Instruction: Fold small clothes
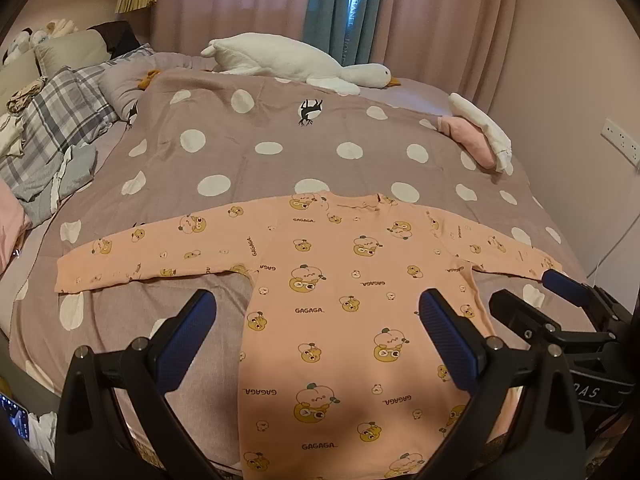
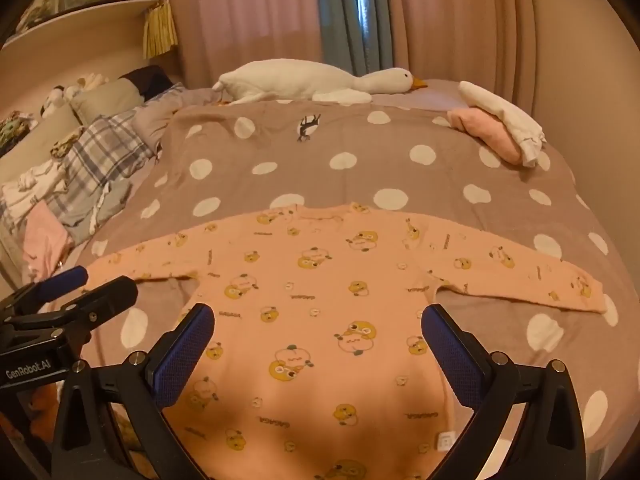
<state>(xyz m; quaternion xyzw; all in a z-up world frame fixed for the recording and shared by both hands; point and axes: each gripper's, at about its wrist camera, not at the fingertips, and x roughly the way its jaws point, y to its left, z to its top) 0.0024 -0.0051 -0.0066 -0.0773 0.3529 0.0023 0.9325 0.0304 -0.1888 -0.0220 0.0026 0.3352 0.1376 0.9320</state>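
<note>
While both tools hovered above the bed, the peach long-sleeved child's top printed with yellow cartoon ducks (image 1: pixel 340 300) lay flat and face up on the mauve bedspread with large white dots (image 1: pixel 248 132), its two sleeves stretched out to either side and its hem at the near edge of the bed. The left gripper (image 1: pixel 316 312) had its blue-padded jaws spread wide with nothing between them, tilted down over the left half of the top's body. The right gripper (image 2: pixel 318 326) was likewise spread wide and empty, hanging over the right half of the body. Neither touched the cloth. Well behind the top, a long white plush goose (image 1: pixel 296 62) lay along the far side of the bed, and a small stack of folded pink and white garments (image 1: pixel 478 136) rested near the far right corner. Crumpled clothes and a plaid pillow (image 1: pixel 60 116) were heaped at the left.
</note>
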